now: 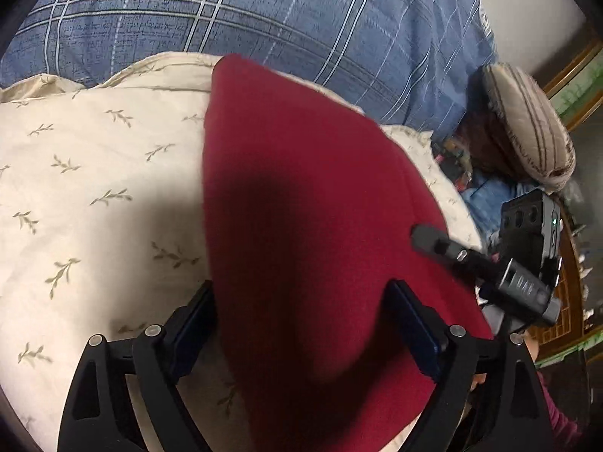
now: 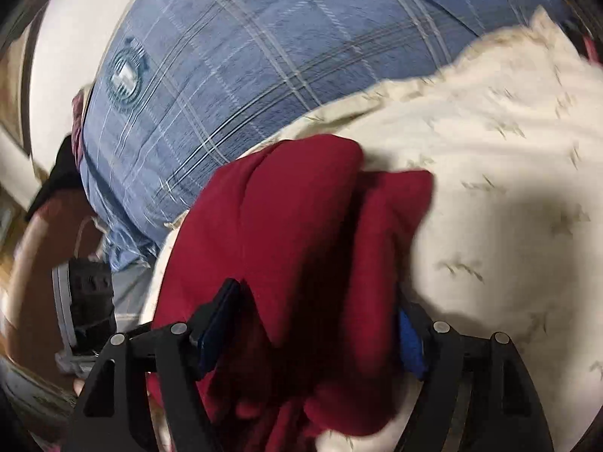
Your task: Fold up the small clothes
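Note:
A dark red garment [image 1: 297,203] lies on a cream leaf-print cover [image 1: 94,188]. In the left wrist view it spreads smooth and wide, and my left gripper [image 1: 301,324] is open with the cloth's near part lying between its fingers. My right gripper [image 1: 426,239] reaches onto the garment's right edge there. In the right wrist view the red garment [image 2: 301,233] is bunched in folds, and my right gripper [image 2: 316,320] is open with the bunched cloth between its blue pads [image 2: 215,335].
A blue plaid duvet [image 1: 264,11] rises behind the cream cover and also shows in the right wrist view [image 2: 233,75]. A striped beige cushion [image 1: 527,124] and wooden furniture [image 1: 569,293] are at the right. A bag [image 2: 86,293] is off the bed's left side.

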Tool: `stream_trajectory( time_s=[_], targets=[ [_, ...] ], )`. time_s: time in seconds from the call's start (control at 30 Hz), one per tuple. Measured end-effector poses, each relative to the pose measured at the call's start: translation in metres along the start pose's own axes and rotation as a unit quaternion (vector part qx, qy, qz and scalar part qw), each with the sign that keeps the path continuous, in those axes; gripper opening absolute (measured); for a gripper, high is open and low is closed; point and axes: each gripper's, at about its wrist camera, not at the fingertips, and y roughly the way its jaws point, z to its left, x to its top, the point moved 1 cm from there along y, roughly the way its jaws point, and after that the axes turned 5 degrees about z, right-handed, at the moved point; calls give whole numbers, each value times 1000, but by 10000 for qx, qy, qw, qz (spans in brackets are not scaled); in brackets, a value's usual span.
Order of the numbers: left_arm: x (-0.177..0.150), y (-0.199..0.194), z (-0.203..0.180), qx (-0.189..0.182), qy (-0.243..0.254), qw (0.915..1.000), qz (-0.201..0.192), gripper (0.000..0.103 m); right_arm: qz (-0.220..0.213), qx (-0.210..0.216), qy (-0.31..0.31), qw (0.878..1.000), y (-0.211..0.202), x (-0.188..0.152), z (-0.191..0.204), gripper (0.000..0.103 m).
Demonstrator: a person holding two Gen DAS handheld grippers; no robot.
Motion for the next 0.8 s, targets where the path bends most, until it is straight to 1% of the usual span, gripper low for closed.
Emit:
stream_trajectory(
  time_s=[0.03,0.1,0.13,0.17,0.2,0.27,0.33,0.4,0.43,0.47,0.53,0.6,0.63,0.67,0.7,0.73,0.77,0.8],
  targets=[
    [1,1,0,2,25,10000,10,88,4,-48,-118,9999,2,0,6,75],
    [3,2,-2,1,99,10000,-10,77,-67,-169,-251,9995,2,-1,17,68],
    [3,0,-3,58,151,9998,-68,74,-118,-209,-298,9993,0,-2,21,60],
    [1,-4,-6,101,244,9995,-143,66,-191,-186,-326,9991,-3,-2,25,49],
    [-1,-8,-9,111,295,9993,-181,60,-271,-65,-316,9991,-9,-3,28,46],
    [-6,-20,-14,103,313,9992,-208,53,-302,198,-264,9990,-18,-4,39,36],
    [-14,-37,-24,49,373,9989,-275,51,-288,251,-363,9986,-25,-8,51,36],
    [-30,-61,-36,100,536,9978,-390,50,-238,420,-525,9975,-35,-18,70,36],
    [-37,-73,-41,149,585,9973,-416,50,-207,467,-573,9970,-39,-23,76,35],
    [-48,-87,-44,275,595,9969,-445,50,-173,492,-643,9966,-43,-29,84,35],
    [-69,-102,-45,339,498,9968,-520,51,-155,642,-761,9949,-48,-45,99,36],
    [-95,-112,-39,478,333,9970,-508,51,-39,665,-793,9946,-46,-63,104,38],
    [-109,-113,-34,578,236,9970,-466,51,96,582,-819,9949,-41,-69,106,40],
    [-118,-112,-30,676,149,9968,-411,51,286,432,-866,9949,-35,-77,107,44],
    [-129,-108,-25,832,41,9960,-310,52,473,163,-926,9944,-29,-85,107,44],
    [-139,-103,-19,1009,-67,9947,-211,52,543,-92,-998,9935,-29,-91,107,44],
    [-147,-100,-15,1118,-139,9935,-171,56,546,-366,-1103,9917,-31,-98,108,45],
    [-154,-102,-13,1146,-196,9929,-249,58,504,-475,-1157,9909,-37,-101,108,46]
  ],
)
